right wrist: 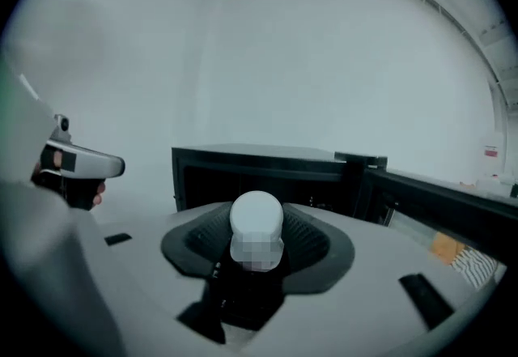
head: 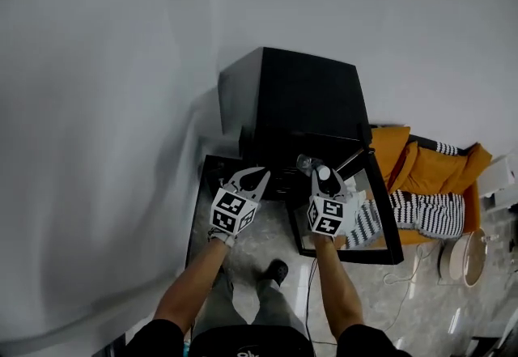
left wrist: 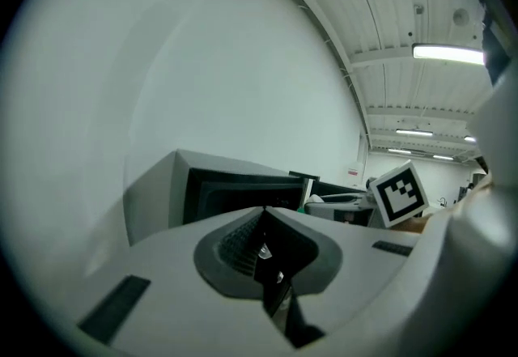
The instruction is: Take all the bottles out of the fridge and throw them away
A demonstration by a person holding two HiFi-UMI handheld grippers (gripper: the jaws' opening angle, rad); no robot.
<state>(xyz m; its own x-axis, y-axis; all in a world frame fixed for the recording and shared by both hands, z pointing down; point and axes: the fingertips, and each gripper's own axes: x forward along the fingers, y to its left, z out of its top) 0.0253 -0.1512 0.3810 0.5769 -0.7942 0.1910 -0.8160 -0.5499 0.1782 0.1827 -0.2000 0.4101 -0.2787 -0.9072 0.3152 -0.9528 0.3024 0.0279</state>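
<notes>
White-capped bottle (right wrist: 256, 222) is gripped in the right tool (head: 324, 176) mid-picture, just in front of the open black fridge (head: 291, 96), so hold tight, carry it slowly to the trash, left tool (head: 252, 177) closed, empty.

The left forearm (head: 193, 282) and the right forearm (head: 338, 286) are extending forward, side by side. The left gripper (head: 256, 175) is holding its jaws together. The right gripper (head: 324, 179) is clamping a white-capped bottle (right wrist: 256, 226).
</notes>
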